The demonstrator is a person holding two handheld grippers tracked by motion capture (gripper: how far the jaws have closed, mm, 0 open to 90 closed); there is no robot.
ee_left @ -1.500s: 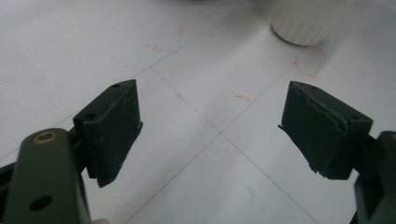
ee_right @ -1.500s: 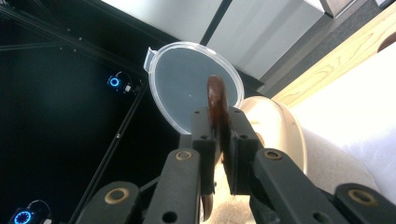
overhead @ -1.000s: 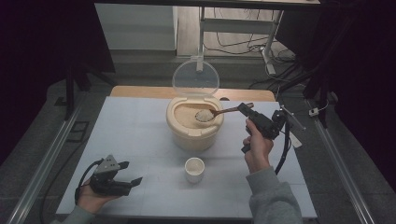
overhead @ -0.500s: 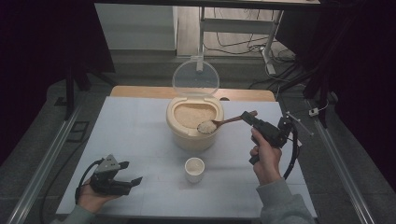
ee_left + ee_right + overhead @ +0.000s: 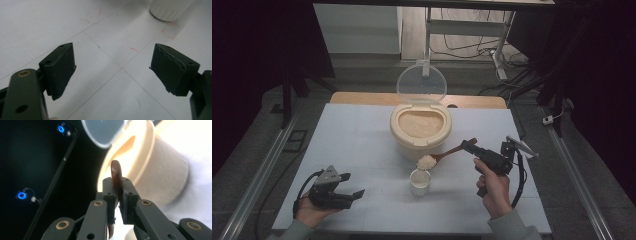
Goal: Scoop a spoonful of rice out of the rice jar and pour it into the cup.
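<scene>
Where the white table (image 5: 362, 135) meets its far half, a round cream rice container (image 5: 420, 131), filled almost to the rim with pale grains, clear lid (image 5: 421, 84) hinged upright behind. Just in front, a small white cup (image 5: 420, 182), ribbed on the side in the left gripper view (image 5: 171, 10). Over the cup, a brown wooden spoon (image 5: 446, 154), bowl heaped with white rice (image 5: 426, 162), handle slanting up to the right gripper (image 5: 470, 146). Jaws clamped narrow on the spoon handle (image 5: 116, 176). At the near left, left gripper (image 5: 354, 192) resting low on the table in the left hand (image 5: 312, 214), jaws spread wide, nothing between.
</scene>
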